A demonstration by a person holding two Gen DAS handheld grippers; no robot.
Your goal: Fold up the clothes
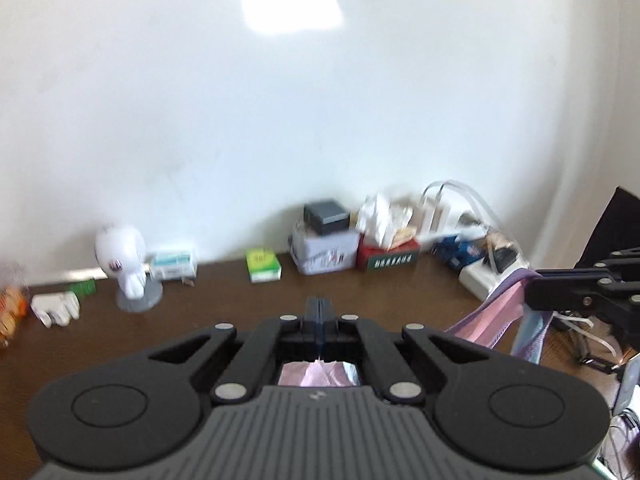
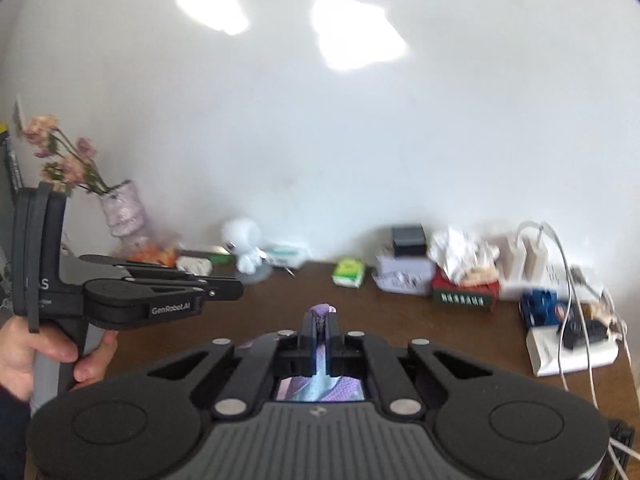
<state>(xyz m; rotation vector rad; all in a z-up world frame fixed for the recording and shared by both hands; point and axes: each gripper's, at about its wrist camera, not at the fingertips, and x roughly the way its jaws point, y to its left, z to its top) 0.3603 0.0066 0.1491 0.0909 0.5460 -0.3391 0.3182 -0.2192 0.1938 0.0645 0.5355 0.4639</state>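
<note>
Both my tongs are clenched on the garment (image 2: 320, 390): the left gripper (image 1: 319, 312) pinches pink fabric, the right gripper (image 2: 320, 320) a purple edge. It hangs off the brown table (image 1: 224, 308), light and limp, so I'd judge corners the best hold.

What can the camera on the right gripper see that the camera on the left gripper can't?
Only the right wrist view shows the pale vase of dried pink flowers and the person's hand holding the left gripper. Only the left wrist view shows the striped pink and purple cloth hanging from the right gripper. Both show the brown wooden table, white round-headed figurine and small green box.
</note>
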